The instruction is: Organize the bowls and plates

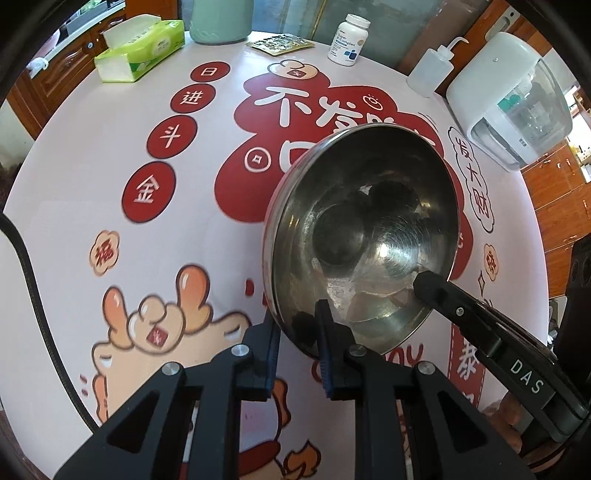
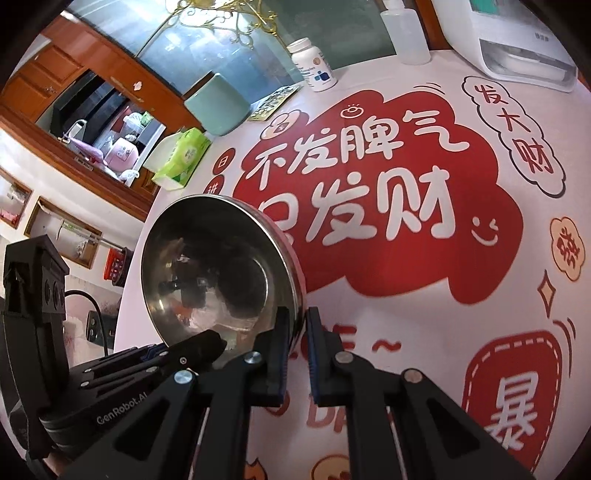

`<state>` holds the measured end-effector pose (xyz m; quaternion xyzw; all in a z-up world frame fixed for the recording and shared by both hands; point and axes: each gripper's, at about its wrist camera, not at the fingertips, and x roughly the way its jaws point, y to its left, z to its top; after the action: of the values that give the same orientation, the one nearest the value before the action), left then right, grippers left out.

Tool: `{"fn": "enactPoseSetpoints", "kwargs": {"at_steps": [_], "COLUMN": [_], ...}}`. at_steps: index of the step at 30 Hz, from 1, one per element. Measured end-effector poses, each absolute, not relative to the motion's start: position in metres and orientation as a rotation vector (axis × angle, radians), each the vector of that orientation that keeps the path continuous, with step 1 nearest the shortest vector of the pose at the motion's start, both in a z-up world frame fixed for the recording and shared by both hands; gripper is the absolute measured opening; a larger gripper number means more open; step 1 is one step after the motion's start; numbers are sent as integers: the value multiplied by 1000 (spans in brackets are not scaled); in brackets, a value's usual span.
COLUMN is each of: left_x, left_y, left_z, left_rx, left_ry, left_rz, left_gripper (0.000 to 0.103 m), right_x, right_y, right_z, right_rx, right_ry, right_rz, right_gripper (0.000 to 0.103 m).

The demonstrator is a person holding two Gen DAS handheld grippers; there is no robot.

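A shiny steel bowl [image 1: 369,229] is tilted over the printed tablecloth [image 1: 110,155], and both grippers grip its rim. In the left wrist view my left gripper [image 1: 299,332] is shut on the near rim, one pad inside the bowl and one outside. A finger [image 1: 443,295] of the right gripper reaches over the rim from the right. In the right wrist view the right gripper [image 2: 298,328] is shut on the bowl's [image 2: 214,258] right rim. The left gripper's fingers [image 2: 199,345] hold the near-left rim. The bowl looks empty.
Along the table's far edge stand a green tissue pack [image 1: 140,48], a pale green canister [image 1: 221,18], a foil blister pack [image 1: 282,44], a white pill bottle [image 1: 349,38], a squeeze bottle [image 1: 430,70] and a white appliance [image 1: 509,96]. Wooden cabinets lie beyond.
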<state>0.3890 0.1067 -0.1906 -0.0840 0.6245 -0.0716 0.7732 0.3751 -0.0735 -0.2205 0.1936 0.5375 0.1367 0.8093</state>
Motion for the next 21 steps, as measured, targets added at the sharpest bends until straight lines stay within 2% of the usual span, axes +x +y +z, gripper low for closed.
{"fn": "enactPoseSetpoints", "kwargs": {"at_steps": [21], "left_x": [288], "left_y": [126], "left_z": [-137], "left_rx": [-170], "left_ry": [1328], "left_rz": [-180], "left_gripper": [17], "right_x": [283], "right_y": [-48], "right_z": [-172], "right_rx": [323], "right_ry": [1144], "right_rz": [305], "right_gripper": [9]}}
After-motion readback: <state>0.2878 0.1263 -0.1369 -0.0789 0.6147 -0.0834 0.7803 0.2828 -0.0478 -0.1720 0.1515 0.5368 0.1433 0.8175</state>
